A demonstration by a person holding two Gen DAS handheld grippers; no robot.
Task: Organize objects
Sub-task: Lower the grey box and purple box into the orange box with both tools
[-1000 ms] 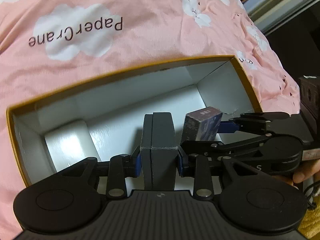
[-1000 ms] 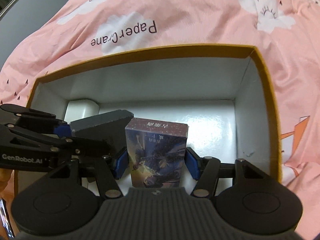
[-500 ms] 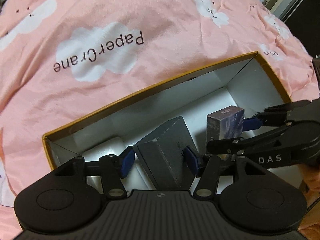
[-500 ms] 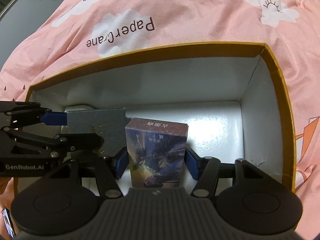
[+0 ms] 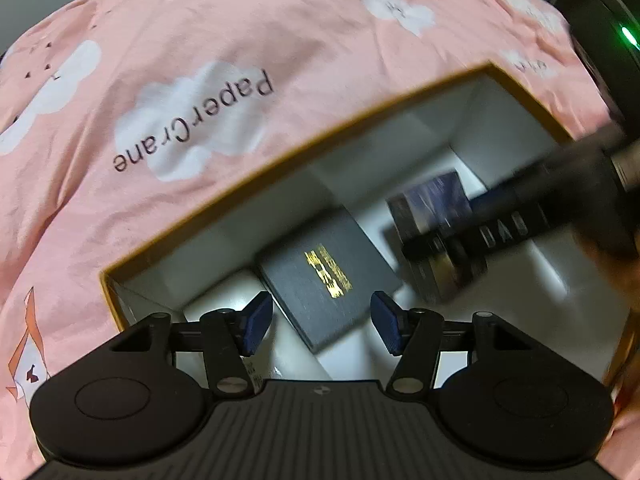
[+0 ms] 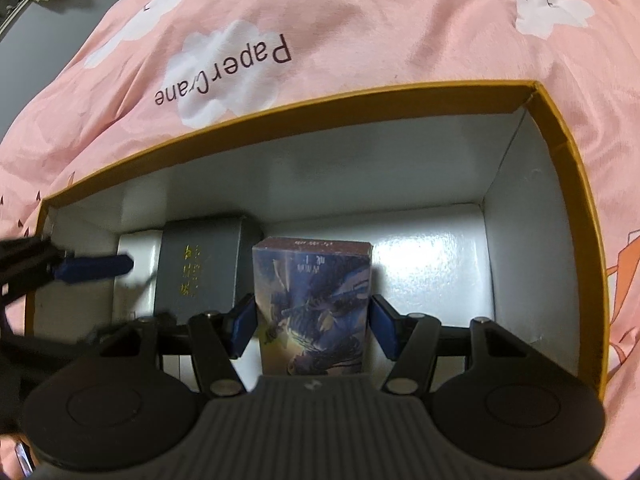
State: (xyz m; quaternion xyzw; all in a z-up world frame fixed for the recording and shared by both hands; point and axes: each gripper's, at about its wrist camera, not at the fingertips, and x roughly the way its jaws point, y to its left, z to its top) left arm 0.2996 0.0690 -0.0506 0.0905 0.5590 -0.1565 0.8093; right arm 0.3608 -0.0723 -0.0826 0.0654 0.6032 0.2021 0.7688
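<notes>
Lying flat on the white floor of the yellow-rimmed cardboard box (image 6: 568, 184), the dark grey box with gold lettering (image 5: 332, 276) sits between the spread blue pads of the left tongs (image 5: 322, 326), which do not touch it; it rests partly on a white box (image 6: 134, 256) at the left end of the cardboard box. The left tongs' jaws stand wide. Just to its right, the right tongs (image 6: 310, 330) clamp a purple illustrated card box (image 6: 314, 304) by its two sides, holding it upright inside the cardboard box, close beside the grey one. In the left wrist view the right tongs and the card box are blurred. The cardboard box rests on a pink quilt (image 6: 360, 20) printed with white clouds and the words "PaperCrane".
</notes>
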